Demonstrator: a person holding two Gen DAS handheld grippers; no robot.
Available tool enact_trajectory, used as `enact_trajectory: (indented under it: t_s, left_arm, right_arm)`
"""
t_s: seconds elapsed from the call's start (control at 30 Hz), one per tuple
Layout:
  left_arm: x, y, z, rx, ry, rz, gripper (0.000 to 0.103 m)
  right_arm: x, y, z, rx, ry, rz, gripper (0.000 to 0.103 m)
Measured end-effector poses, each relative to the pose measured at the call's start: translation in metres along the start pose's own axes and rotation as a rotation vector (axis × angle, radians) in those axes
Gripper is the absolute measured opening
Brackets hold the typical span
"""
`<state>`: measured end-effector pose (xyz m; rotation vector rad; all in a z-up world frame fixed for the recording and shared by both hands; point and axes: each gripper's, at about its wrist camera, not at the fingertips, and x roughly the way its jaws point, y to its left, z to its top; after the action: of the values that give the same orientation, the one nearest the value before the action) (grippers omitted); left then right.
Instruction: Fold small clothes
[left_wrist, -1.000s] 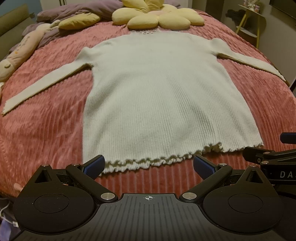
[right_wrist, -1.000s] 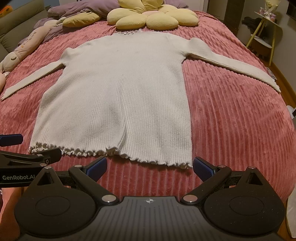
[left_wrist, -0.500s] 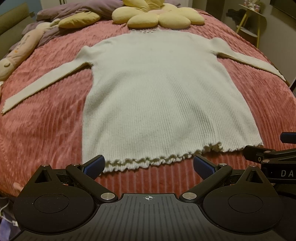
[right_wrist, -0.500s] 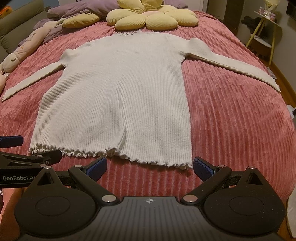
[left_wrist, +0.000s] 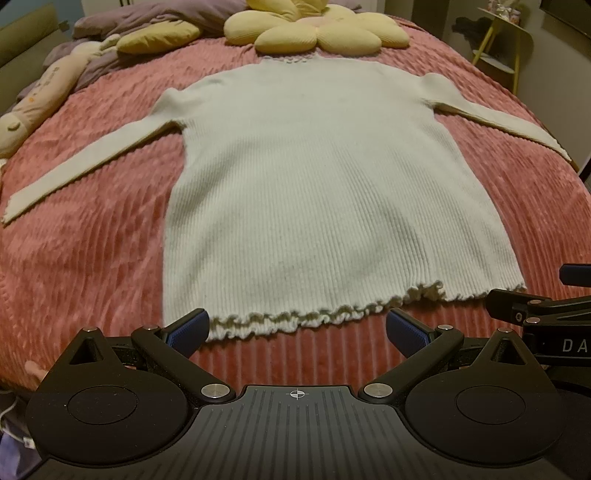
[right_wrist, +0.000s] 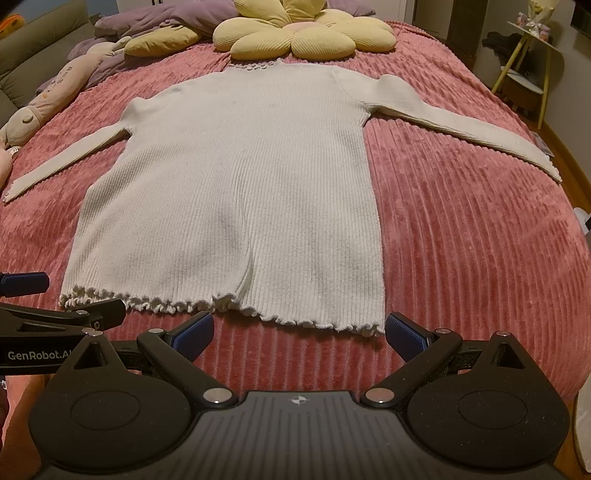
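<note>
Jaws of left gripper (left_wrist: 295, 328) and right gripper (right_wrist: 298, 326): spread wide, empty, at the bed's (left_wrist: 92, 236) near edge. White sweater (left_wrist: 325, 192): flat mid-bed, sleeves outspread, hem nearest.

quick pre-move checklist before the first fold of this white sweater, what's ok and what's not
1. Sweater spread flat on the pink bedspread: ok.
2. Both sleeves out to the sides, not tucked under: ok.
3. Left claw open and empty, near the ruffled hem: ok.
4. Right claw open and empty, near the hem's right corner: ok.
5. Flower pillow clear of the collar: not ok, they look to be touching.
6. Underside free of wrinkles: cannot tell.
</note>
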<state>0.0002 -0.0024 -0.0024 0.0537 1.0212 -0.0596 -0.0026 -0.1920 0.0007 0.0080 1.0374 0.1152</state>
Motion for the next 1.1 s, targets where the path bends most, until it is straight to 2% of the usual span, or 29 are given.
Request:
enact_trajectory:
  t_s: [1.1]
  left_arm:
    - [0.0005,0.0016,0.0002,0.0,0.003,0.0,0.103]
  right_arm:
    - [-0.0009,-0.0011,-0.002,0.005,-0.006,0.008,0.099]
